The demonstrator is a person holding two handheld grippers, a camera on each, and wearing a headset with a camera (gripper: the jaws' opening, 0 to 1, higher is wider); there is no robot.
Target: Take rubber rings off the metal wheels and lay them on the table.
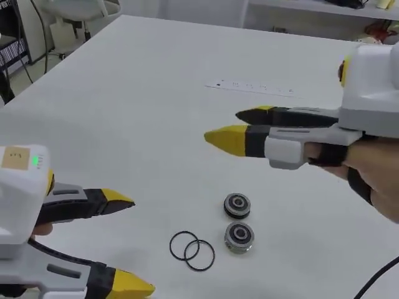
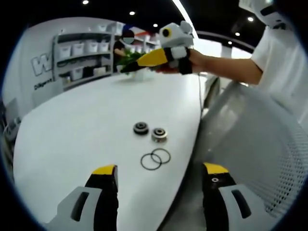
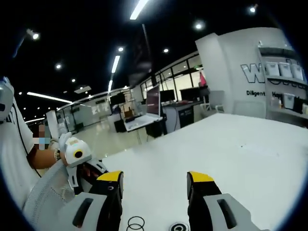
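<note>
Rings (image 1: 192,249) overlapping on table (image 1: 124,93) beside wheels (image 1: 239,237); left tongs (image 1: 137,244) wide, right tongs (image 1: 224,126) wide, empty.

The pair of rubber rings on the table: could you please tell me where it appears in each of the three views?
Head view: rubber rings low, centre, left of the nearer metal wheel.
Left gripper view: centre, below the wheels, above the jaws.
Right gripper view: bottom edge, between the two jaws.
Shared landmark: the metal wheel beside the rings.
</note>
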